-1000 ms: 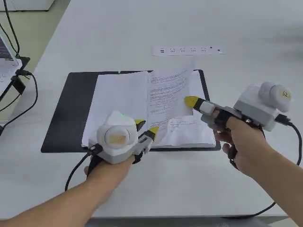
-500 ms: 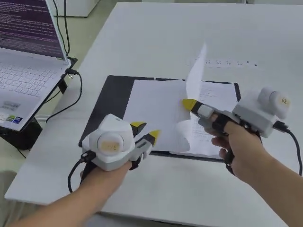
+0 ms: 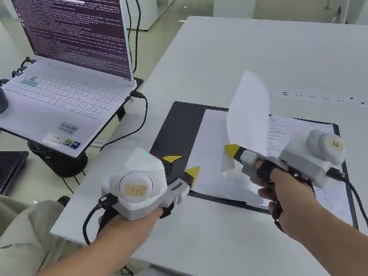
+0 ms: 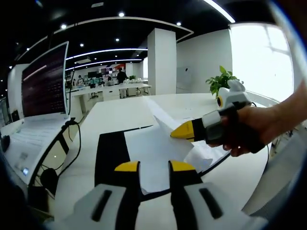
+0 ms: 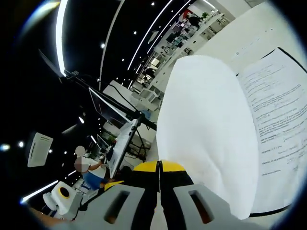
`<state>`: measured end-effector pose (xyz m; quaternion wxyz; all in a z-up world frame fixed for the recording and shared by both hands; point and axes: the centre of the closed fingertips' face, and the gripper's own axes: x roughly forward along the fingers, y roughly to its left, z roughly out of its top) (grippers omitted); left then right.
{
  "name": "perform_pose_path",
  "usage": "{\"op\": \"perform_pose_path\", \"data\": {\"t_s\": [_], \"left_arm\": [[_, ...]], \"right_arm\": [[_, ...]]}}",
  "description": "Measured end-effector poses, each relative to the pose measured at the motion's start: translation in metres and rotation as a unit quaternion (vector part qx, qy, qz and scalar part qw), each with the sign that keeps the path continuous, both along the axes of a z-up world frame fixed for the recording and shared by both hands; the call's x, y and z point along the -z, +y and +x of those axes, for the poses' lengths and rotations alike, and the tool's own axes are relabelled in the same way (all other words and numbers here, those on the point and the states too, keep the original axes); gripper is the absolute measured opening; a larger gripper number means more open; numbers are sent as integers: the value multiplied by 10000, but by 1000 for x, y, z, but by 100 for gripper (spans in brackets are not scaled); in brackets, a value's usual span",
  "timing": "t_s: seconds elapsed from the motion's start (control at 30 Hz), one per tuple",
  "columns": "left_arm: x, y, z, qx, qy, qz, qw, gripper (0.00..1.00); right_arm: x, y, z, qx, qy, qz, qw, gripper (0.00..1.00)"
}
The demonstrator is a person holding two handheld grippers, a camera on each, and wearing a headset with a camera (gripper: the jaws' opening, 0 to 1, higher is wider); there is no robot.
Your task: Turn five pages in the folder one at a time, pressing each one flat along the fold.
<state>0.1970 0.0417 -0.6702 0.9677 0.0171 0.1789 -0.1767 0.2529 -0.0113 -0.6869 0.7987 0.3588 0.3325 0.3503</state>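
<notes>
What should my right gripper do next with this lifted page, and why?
Probably swing the right gripper leftward over the fold and lower the page onto the left-hand sheets. The page stands upright, pinched at its lower edge, while the open left gripper hovers near the folder.
</notes>
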Motion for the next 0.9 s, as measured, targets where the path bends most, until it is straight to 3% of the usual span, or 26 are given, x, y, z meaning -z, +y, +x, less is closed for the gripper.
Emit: {"op": "perform_pose_path", "data": {"t_s": [0.17,0.37,0.63,0.9], "left_arm": [[6,17,-5,-120,66,68,9999,22],[17,21,-8,-140,204,78,9997,22],[29,19,-6,-97,313,103,9994,22],[43,18,-1,-51,459,161,9988,22]], "right_arm": [[17,23,-3,-161,148,-146,9997,0],[36,44,-5,-341,304,-328,9984,0],[69,49,6,-495,470,-695,9952,0],[92,50,7,-580,635,-885,9924,0]]}}
